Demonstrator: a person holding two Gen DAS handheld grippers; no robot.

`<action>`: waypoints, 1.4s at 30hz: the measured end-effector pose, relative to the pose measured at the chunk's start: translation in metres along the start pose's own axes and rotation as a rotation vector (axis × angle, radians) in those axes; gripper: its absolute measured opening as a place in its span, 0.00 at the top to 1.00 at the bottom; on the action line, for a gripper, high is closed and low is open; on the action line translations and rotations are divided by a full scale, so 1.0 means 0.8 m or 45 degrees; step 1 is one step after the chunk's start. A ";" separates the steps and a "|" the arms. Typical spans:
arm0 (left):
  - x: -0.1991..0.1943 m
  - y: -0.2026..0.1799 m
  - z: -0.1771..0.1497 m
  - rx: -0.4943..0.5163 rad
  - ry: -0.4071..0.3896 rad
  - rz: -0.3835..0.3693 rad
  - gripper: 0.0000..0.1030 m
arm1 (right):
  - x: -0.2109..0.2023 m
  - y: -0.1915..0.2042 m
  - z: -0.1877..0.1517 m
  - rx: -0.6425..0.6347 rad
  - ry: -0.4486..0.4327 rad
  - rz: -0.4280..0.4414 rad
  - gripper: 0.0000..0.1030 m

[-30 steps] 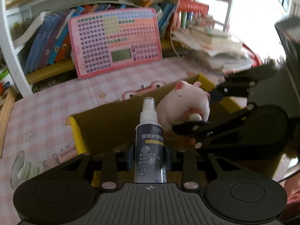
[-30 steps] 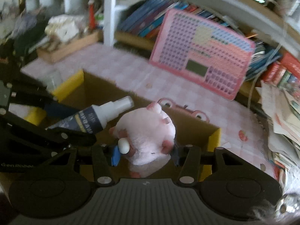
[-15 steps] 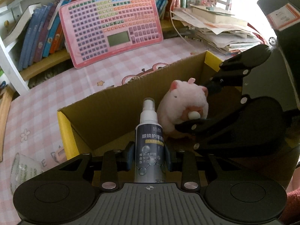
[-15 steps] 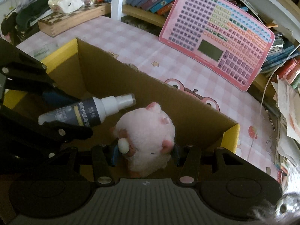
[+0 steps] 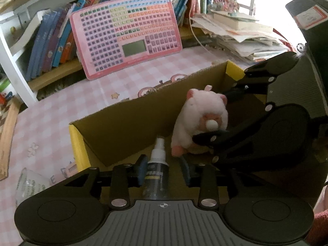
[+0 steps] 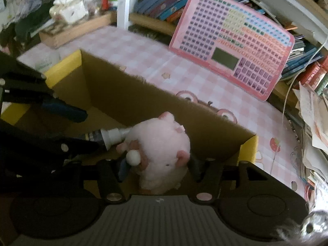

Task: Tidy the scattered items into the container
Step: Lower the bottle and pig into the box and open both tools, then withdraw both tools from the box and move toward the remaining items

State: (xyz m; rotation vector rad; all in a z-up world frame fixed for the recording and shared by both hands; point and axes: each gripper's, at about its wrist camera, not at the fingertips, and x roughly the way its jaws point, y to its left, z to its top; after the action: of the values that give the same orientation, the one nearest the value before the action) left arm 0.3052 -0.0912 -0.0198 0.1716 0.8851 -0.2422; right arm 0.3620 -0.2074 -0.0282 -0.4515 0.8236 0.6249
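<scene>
An open cardboard box with yellow flaps (image 5: 127,123) (image 6: 131,94) stands on the pink checked table. My left gripper (image 5: 163,169) is open over the box; its jaws stand wide apart. The dark spray bottle with a white nozzle (image 5: 156,172) (image 6: 106,136) lies between them, low in the box. My right gripper (image 6: 157,166) holds the pink plush pig (image 6: 162,149) (image 5: 202,121) between its fingers inside the box, next to the bottle's nozzle.
A pink toy keyboard (image 5: 125,32) (image 6: 233,47) leans on the bookshelf behind the box. Stacked papers (image 5: 235,34) lie at the back right. A clear plastic bag (image 5: 30,182) lies left of the box. A wooden box (image 6: 75,28) sits at the far left.
Both grippers have lowered into the box. My left gripper has opened and the spray bottle has dropped lower between its jaws. The pig stays in my right gripper.
</scene>
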 end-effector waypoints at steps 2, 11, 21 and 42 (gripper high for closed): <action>-0.008 0.001 -0.001 -0.004 -0.031 0.009 0.55 | -0.009 -0.005 -0.002 0.037 -0.042 0.011 0.41; -0.051 0.004 -0.004 -0.062 -0.169 0.032 0.39 | -0.056 -0.014 -0.009 0.121 -0.189 0.005 0.28; -0.126 -0.007 -0.030 -0.146 -0.362 0.016 0.21 | -0.132 0.005 -0.032 0.255 -0.356 -0.028 0.18; -0.203 0.032 -0.135 -0.171 -0.422 -0.027 0.18 | -0.214 0.115 -0.102 0.524 -0.449 -0.335 0.15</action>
State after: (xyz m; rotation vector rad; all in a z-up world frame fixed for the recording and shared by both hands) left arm 0.1333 -0.0177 0.0408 -0.0042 0.5719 -0.2221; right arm 0.1683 -0.2452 0.0453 -0.0657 0.5239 0.2666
